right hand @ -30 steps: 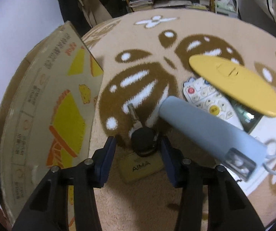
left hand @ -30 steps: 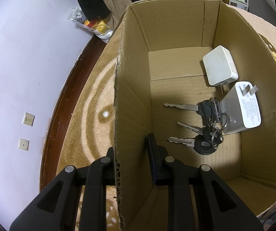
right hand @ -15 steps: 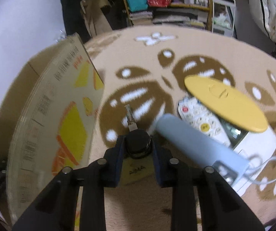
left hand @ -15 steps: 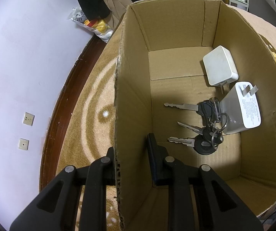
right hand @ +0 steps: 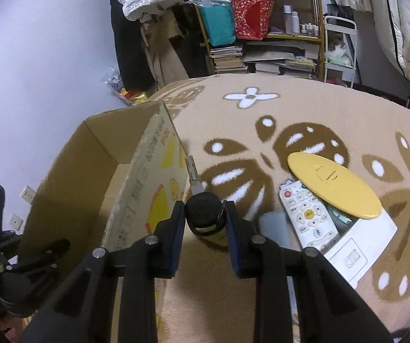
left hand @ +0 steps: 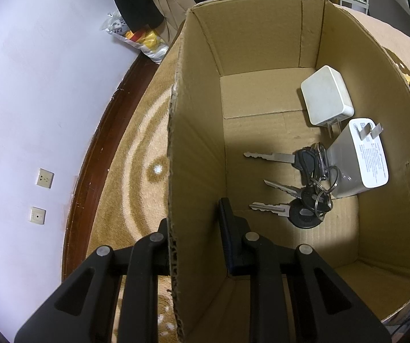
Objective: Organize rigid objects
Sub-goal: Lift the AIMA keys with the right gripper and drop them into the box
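Nearest, right gripper (right hand: 204, 218) is clamped on a black-headed metal key (right hand: 203, 211), held above the beige patterned rug (right hand: 262, 120). Left gripper (left hand: 196, 228) pinches the brown cardboard box (left hand: 193, 154) wall. Beyond, two white chargers (left hand: 326, 98) lie inside with a key bunch (left hand: 305, 197).

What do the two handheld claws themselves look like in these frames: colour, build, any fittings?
Both are matte black plastic. The left claw has angular linkage arms with cut-out slots and round silver pivot pins. The right claw has the same build, with dark blue pads lining its fingers. No markings, cables, hands or sleeves can be made out.
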A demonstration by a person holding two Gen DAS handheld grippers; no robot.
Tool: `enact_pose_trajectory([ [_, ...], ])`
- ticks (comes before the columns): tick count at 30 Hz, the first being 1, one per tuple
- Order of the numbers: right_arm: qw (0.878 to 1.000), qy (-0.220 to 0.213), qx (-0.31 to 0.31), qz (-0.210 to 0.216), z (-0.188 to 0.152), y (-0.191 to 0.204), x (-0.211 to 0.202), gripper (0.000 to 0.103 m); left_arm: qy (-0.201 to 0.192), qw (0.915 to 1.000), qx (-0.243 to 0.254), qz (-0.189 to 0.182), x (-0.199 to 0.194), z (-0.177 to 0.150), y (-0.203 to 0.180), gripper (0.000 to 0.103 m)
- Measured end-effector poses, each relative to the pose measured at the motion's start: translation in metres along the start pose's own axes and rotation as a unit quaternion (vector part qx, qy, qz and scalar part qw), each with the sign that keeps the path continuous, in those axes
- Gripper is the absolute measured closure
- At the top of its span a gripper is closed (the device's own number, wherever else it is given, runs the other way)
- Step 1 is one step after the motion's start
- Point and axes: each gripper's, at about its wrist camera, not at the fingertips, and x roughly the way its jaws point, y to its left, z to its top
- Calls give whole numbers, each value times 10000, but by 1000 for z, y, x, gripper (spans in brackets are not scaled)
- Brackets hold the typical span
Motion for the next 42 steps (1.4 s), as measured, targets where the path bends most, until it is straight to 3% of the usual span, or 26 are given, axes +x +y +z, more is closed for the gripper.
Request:
enact_pose_trajectory([
  [12, 9937, -832, -689, 304, 31, 43, -50, 74, 4, 10000, 6, -6, -1, 0, 0, 82],
  [21, 9854, -1178, -840, 903, 45, 75, -82, 74, 14, 10000, -14, -21, -2, 0, 0, 82],
  [25, 9850, -1134, -853, 981, 42, 82, -82, 74, 18, 10000, -25, -34, -1, 1, 1, 82],
  [34, 9907, -591, -738, 979, 20, 76, -46, 74, 31, 10000, -47, -64, 3, 3, 6, 82],
  [42, 9922, -453, -776, 861, 14, 75, -37, 75, 40, 10000, -47, -63, 8, 4, 8, 82],
])
